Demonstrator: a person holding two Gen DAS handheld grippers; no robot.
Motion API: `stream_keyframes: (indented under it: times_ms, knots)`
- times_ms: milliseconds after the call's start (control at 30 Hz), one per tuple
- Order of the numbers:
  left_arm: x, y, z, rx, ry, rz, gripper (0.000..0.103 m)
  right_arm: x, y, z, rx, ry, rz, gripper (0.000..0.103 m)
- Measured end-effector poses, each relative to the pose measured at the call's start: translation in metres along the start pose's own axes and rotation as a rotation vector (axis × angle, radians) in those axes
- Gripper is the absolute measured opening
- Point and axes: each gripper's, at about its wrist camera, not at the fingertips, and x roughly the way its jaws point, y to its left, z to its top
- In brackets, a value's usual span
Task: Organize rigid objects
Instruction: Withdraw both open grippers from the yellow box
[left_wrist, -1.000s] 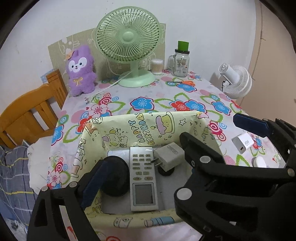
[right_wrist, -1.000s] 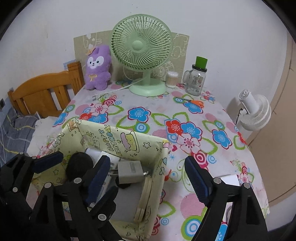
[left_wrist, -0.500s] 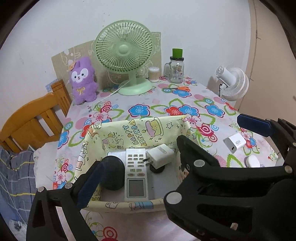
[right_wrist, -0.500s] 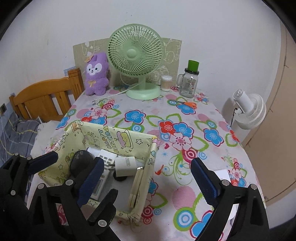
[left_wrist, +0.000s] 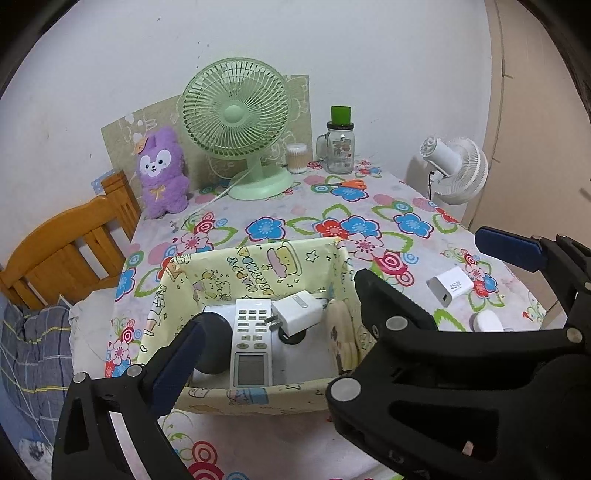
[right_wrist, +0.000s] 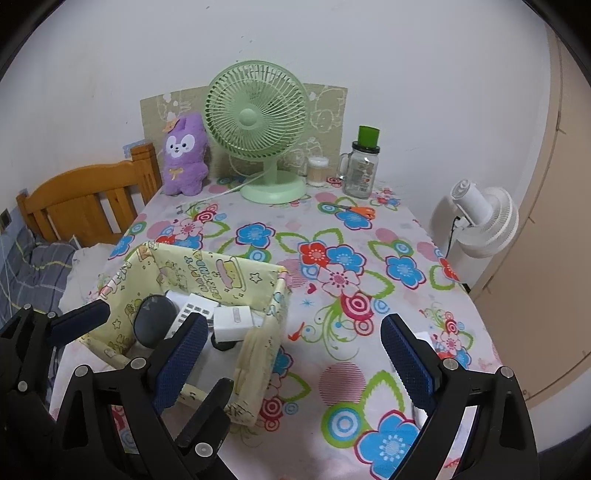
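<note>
A yellow cartoon-print fabric basket stands on the flowered tablecloth. Inside it lie a white remote, a white plug charger and a black round object. On the cloth to its right lie a white charger block and a small white item. My left gripper hangs open above the basket's near side, holding nothing. My right gripper is open and empty over the cloth at the basket's right wall. Its left finger crosses the left wrist view.
At the back of the table stand a green desk fan, a purple plush, a cotton-swab tub and a green-lidded jar, with orange scissors nearby. A white fan stands beyond the right edge, a wooden headboard at left.
Both grippers have pulled back and upward from the basket, which now looks smaller and farther off. Their jaws stand slightly wider. The basket's contents have not moved.
</note>
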Motion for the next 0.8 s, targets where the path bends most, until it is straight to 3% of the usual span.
stream_keyframes:
  times_ms: [800]
  knots:
    - [-0.015, -0.049, -0.003, 0.025, -0.029, -0.005, 0.103, -0.025, -0.046, -0.017, 0.024, -0.019, -0.032, 0.096]
